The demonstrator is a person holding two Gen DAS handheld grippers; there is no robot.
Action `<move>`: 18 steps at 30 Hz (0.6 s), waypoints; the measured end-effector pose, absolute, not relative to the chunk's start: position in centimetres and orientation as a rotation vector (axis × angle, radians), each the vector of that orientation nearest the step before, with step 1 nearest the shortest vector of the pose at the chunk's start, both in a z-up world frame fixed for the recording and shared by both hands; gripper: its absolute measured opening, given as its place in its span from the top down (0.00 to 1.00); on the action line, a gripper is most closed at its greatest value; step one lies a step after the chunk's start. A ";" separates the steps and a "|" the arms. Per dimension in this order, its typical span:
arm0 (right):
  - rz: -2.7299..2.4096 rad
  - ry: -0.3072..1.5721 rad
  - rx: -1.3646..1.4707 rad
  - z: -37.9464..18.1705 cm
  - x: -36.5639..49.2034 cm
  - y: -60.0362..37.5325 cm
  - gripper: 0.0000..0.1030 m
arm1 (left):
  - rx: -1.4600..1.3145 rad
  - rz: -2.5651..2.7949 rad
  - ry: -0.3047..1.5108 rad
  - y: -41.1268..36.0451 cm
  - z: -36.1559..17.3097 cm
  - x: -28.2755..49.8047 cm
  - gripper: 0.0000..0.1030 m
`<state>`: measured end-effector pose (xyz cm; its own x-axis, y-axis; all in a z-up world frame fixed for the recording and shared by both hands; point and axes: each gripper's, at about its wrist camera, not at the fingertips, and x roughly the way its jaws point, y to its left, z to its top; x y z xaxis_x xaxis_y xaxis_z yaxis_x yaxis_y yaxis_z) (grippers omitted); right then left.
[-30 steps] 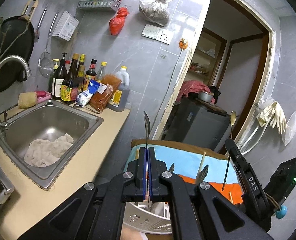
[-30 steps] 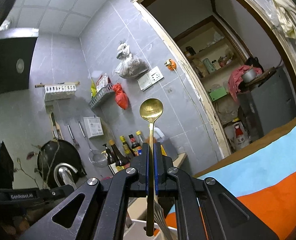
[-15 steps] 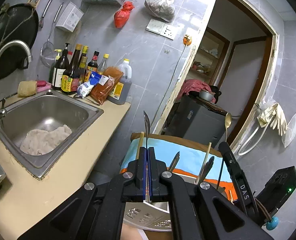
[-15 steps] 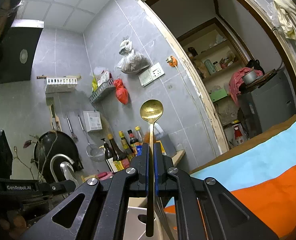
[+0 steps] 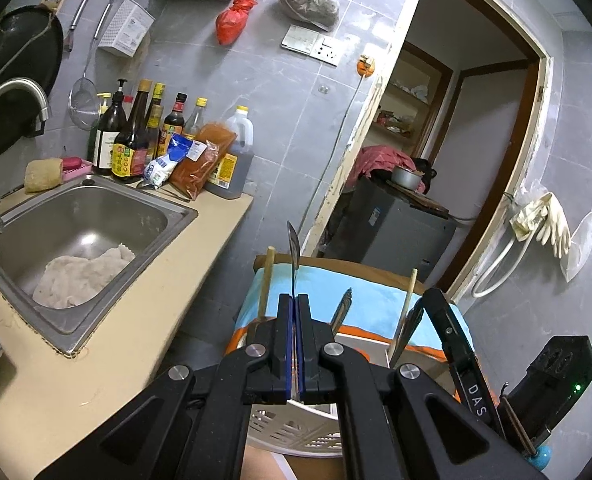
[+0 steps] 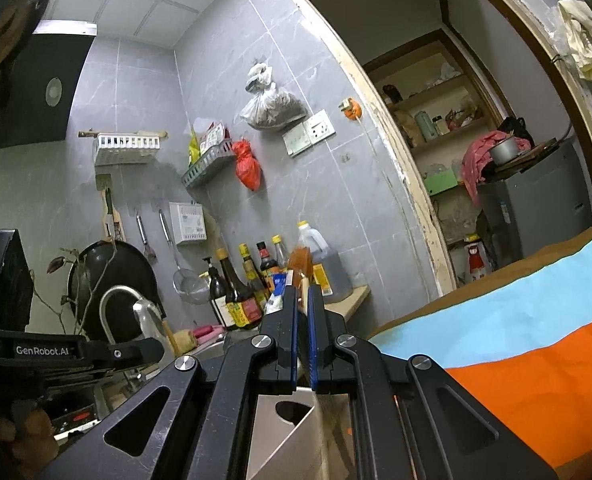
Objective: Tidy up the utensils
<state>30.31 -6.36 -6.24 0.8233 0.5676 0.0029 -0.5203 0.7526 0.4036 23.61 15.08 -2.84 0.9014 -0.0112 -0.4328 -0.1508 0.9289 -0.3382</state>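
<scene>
My left gripper (image 5: 294,300) is shut on a metal spoon (image 5: 293,242), seen edge-on, bowl up, over a white slotted utensil basket (image 5: 296,426). Wooden chopsticks (image 5: 264,286) and other metal handles (image 5: 343,308) stand in the basket. My right gripper (image 6: 303,292) has its jaws slightly apart over the basket's white divider (image 6: 284,432). The gold spoon is gone from between them; only a small gold tip (image 6: 303,280) shows there. The right gripper also shows in the left wrist view (image 5: 451,332) at the basket's right side.
The basket stands on a cloth with blue and orange stripes (image 6: 515,344). A steel sink (image 5: 76,220) with a rag sits to the left, with sauce bottles (image 5: 136,140) behind it. A doorway (image 5: 455,140) and a grey fridge (image 5: 395,232) are beyond.
The gold spoon has dropped out of my right gripper's view and its jaws have parted slightly. My left gripper moved lower and closer to the basket with its spoon.
</scene>
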 end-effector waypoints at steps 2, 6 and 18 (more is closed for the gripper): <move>0.596 0.127 0.400 -6.3 30.2 -6.3 0.96 | -0.378 0.075 0.449 15.0 -2.9 23.6 0.98; 0.596 0.144 0.405 -6.4 30.3 -6.4 0.96 | -0.395 0.079 0.465 15.1 -3.2 23.7 0.98; 0.599 0.180 0.413 -6.5 30.5 -6.5 0.96 | -0.420 0.062 0.512 15.3 -4.0 24.2 0.98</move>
<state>30.50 -6.54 -6.47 0.8132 0.5802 -0.0457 -0.5094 0.7474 0.4264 24.20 15.32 -3.96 0.8717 -0.0467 -0.4878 -0.1608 0.9131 -0.3747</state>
